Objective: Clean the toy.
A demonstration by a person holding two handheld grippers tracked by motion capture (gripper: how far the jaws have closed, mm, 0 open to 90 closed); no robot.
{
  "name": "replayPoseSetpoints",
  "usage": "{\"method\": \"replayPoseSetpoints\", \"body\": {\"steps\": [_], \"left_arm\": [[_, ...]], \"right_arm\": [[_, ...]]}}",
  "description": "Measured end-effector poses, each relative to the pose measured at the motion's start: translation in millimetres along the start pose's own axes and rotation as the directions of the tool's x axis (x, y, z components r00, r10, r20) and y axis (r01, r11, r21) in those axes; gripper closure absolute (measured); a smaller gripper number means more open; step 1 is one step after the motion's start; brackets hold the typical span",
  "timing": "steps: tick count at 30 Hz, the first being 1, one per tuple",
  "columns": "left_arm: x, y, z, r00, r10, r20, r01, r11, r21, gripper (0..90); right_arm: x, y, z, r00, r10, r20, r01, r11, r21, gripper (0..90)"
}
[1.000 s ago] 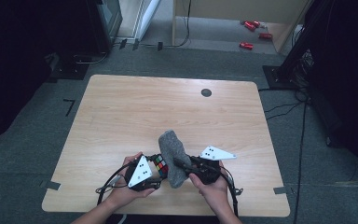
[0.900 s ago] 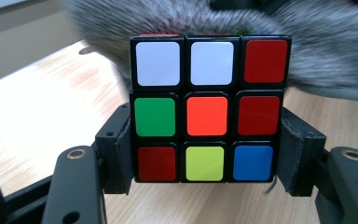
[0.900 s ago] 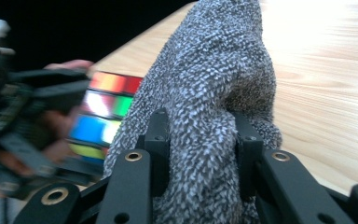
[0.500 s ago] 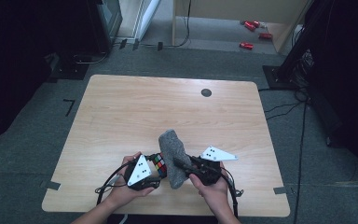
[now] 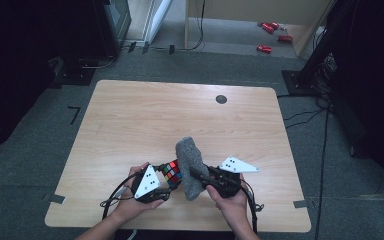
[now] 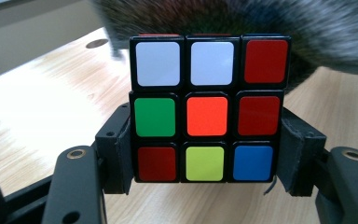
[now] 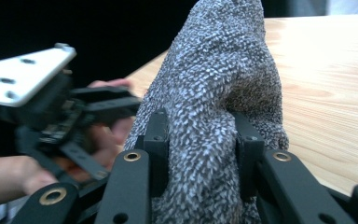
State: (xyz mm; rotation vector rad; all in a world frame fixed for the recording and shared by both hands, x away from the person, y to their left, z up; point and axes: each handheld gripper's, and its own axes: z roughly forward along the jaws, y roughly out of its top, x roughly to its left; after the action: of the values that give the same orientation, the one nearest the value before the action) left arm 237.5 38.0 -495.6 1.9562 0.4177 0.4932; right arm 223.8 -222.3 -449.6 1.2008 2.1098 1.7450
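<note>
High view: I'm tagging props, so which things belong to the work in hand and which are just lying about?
In use:
- scrambled multicoloured puzzle cube, clamped in the left gripper
- grey speckled knitted cloth, pinched in the right gripper

Lying about:
- red objects on the floor beyond the wooden table
- black cables on the floor

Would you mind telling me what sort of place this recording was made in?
Probably a lab or workshop room: a plain wooden table stands on grey carpet, cables trail across the floor, and dark equipment stands flank it.
</note>
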Motion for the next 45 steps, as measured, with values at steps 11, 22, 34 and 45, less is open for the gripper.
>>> {"method": "replayPoseSetpoints", "body": {"steps": [11, 22, 34, 45], "left_arm": [[-6.4, 2.4, -2.9, 0.9991, 0.043, -0.004, -0.043, 0.9991, -0.004, 34.9], [-12.5, 2.4, 3.7, 0.9983, 0.056, 0.017, -0.056, 0.9984, 0.01, 34.9], [-9.0, 1.1, 3.9, 0.9994, 0.032, 0.013, -0.032, 0.9994, 0.01, 34.9], [-5.0, 3.7, -5.0, 0.9994, 0.031, 0.013, -0.031, 0.9994, -0.016, 34.8]], "right_arm": [[-8.4, -5.9, 4.5, 0.9975, 0.031, 0.063, -0.034, 0.998, 0.054, 66.7], [15.9, -2.2, 9.5, 0.9979, -0.042, -0.049, 0.044, 0.998, 0.055, 65.9], [2.2, 2.3, -0.6, 0.9983, 0.0, 0.059, -0.003, 0.999, 0.044, 67.3], [-5.4, -2.7, 2.7, 0.9942, -0.03, 0.103, 0.023, 0.998, 0.065, 68.1]]}}
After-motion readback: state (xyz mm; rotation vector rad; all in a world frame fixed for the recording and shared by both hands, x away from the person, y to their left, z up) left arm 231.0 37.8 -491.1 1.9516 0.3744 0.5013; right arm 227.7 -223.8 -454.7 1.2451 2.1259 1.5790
